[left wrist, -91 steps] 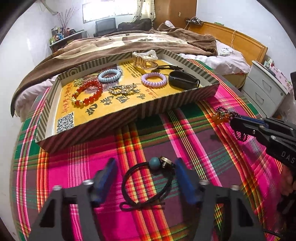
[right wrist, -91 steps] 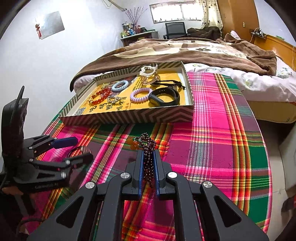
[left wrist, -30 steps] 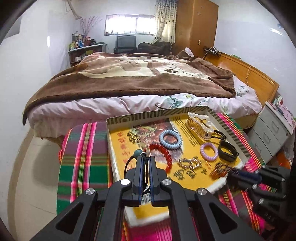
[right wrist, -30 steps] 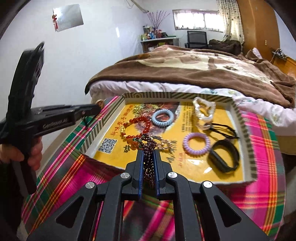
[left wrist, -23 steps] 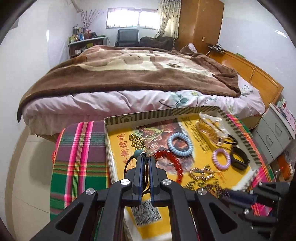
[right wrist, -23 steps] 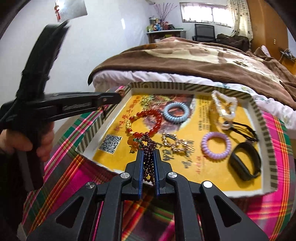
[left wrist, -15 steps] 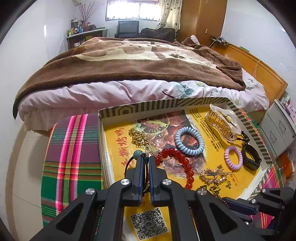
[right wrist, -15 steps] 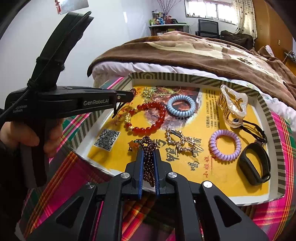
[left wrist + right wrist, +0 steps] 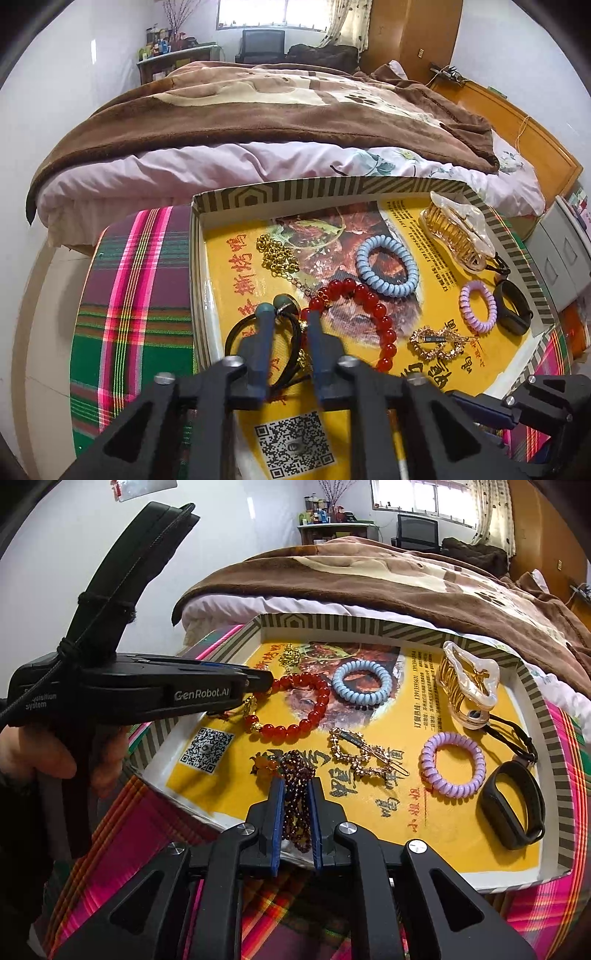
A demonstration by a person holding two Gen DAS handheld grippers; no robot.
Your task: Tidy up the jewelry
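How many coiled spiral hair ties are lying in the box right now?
2. The light blue coiled hair tie lies near the box's far middle, beside the red bead bracelet; the lilac coiled hair tie lies toward the right, next to the black wristband. None seems hidden.

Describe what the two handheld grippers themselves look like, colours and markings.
Both are matte black plastic frames with silver screw heads and blue-padded fingers. The left gripper, seen from the right wrist, is pistol-shaped, printed "GenRobot.AI" in white, with a black cable tied along its curved back, gripped by a bare hand.
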